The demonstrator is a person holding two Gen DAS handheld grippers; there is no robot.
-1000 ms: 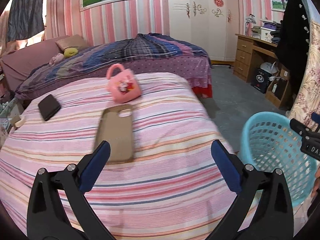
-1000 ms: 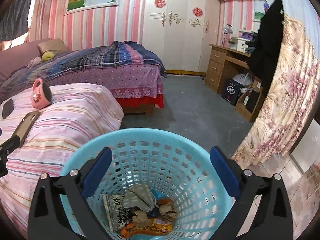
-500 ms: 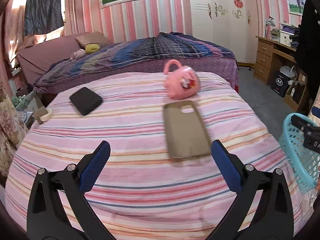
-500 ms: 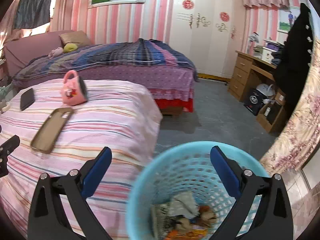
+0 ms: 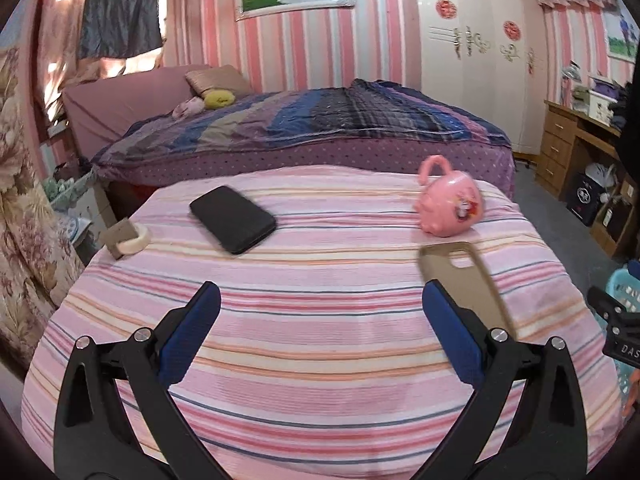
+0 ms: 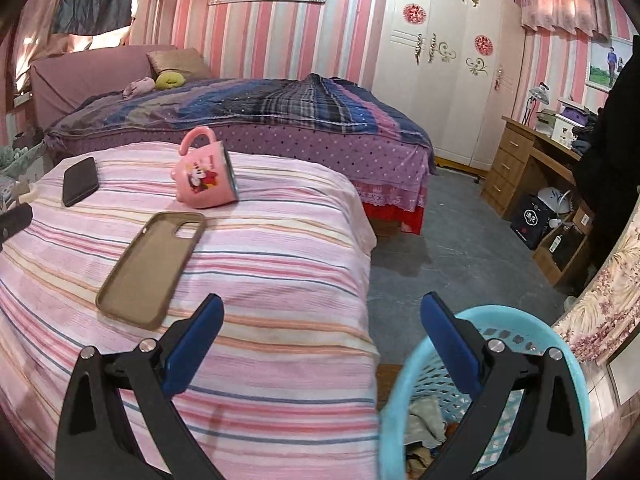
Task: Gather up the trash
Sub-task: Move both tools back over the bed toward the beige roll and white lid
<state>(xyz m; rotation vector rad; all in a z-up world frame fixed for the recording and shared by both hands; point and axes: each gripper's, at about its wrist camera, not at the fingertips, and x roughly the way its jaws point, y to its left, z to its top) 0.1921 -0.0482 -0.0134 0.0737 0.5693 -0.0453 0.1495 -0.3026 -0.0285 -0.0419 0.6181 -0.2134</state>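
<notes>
A pink-striped bedspread (image 5: 320, 320) covers the near bed in a bedroom with pink-striped walls, a white wardrobe (image 6: 440, 80) and a wooden desk (image 6: 520, 160) at the right. A second bed under a plaid quilt (image 5: 320, 120) stands behind. On the striped spread lie a black phone (image 5: 232, 218), a tan phone case (image 6: 152, 268) and a pink mug (image 6: 206, 178) tipped on its side, the case just in front of the mug. A roll of tape (image 5: 134, 240) sits at the spread's far left edge.

The left gripper (image 5: 320, 320) hangs over the spread, jaws spread wide and empty. The right gripper (image 6: 322, 332) is likewise agape and empty, above the bed's edge and the blue laundry-style basket (image 6: 560, 344) on the floor. The trash (image 6: 424, 420) lies inside the basket, mostly hidden by the gripper's finger; its pieces cannot be told apart.
</notes>
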